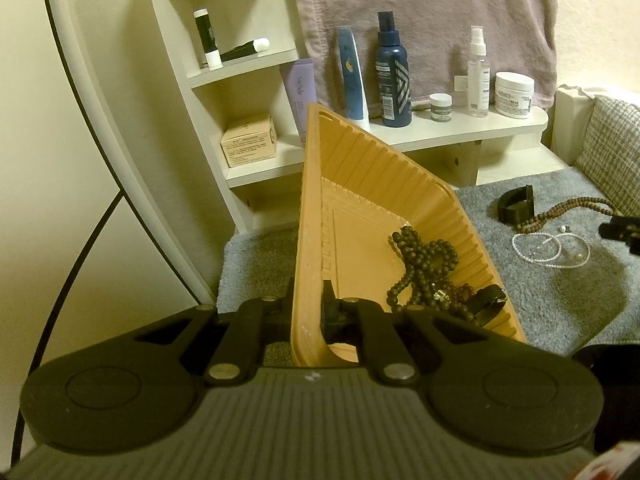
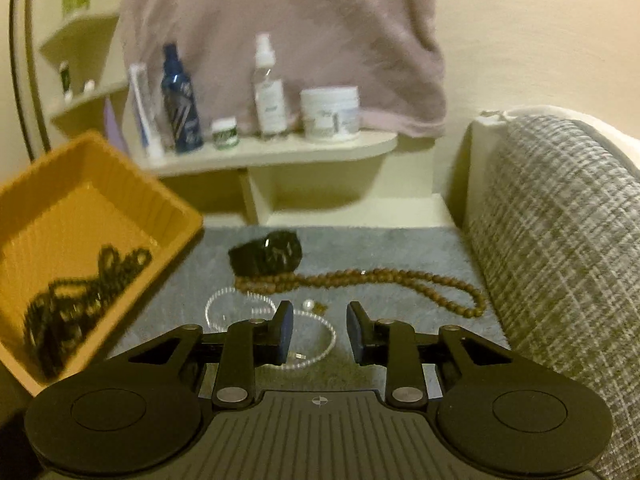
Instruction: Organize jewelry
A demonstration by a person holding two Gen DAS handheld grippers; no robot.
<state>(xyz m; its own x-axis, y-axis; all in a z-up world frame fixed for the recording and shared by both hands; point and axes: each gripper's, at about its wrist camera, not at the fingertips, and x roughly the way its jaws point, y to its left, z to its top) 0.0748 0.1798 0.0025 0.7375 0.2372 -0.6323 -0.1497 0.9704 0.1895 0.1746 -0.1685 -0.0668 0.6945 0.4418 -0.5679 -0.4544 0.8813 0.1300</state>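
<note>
Your left gripper (image 1: 308,300) is clamped on the near wall of the orange tray (image 1: 360,184), which sits tilted over the grey carpet (image 1: 560,288). The tray is ribbed plastic, rectangular, with fluted sides. Lying in it: a tangle of dark round beads (image 1: 424,264) and a black band (image 1: 486,304) against the lower wall.

Your right gripper (image 2: 320,328) has its jaws apart, nothing between the pads; it hangs over the carpet above the white pearl strand (image 2: 312,356).

On the carpet, outside the tray:
- white pearl strand, small glossy beads in loose loops, with one larger loose pearl (image 2: 308,304) just beside it;
- brown wooden-bead necklace (image 2: 400,280), matte, stretched across towards the cushion;
- black watch-like band (image 2: 266,258), curled, touching the brown beads' left end.

Surroundings: a checked woven cushion (image 2: 560,260) crowds your right side. Behind, a pale wooden shelf (image 2: 280,152) carries a dark blue bottle (image 2: 180,108), a clear spray bottle (image 2: 268,88), a white tube (image 2: 142,112), a small jar (image 2: 225,133) and a large white jar (image 2: 330,114). A plush mauve towel (image 2: 280,20) hangs above them.
</note>
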